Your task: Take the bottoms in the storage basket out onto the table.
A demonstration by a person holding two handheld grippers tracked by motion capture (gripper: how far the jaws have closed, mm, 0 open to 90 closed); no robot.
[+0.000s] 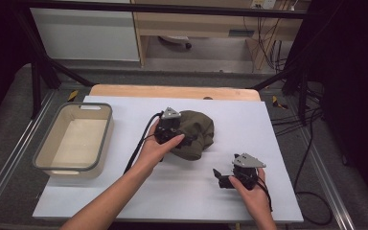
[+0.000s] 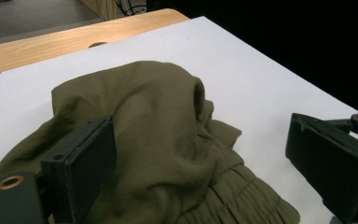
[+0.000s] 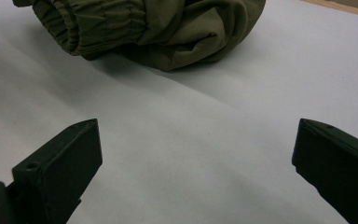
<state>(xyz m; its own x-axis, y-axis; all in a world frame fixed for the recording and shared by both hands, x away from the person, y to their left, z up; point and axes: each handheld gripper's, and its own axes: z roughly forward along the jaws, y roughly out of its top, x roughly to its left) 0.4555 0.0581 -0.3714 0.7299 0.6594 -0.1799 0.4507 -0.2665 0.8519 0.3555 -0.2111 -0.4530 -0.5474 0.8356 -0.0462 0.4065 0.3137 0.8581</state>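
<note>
On smooth white sheet (image 1: pixel 124 191), crumpled olive cloth (image 1: pixel 196 132) between wide left claw (image 2: pixel 200 168); right claw (image 3: pixel 196 172) wide.

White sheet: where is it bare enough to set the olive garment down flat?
The white sheet lies bare between the bin and the olive garment, along the near edge, and right of the garment. Crowded: mid-sheet around the left gripper and right gripper.
</note>
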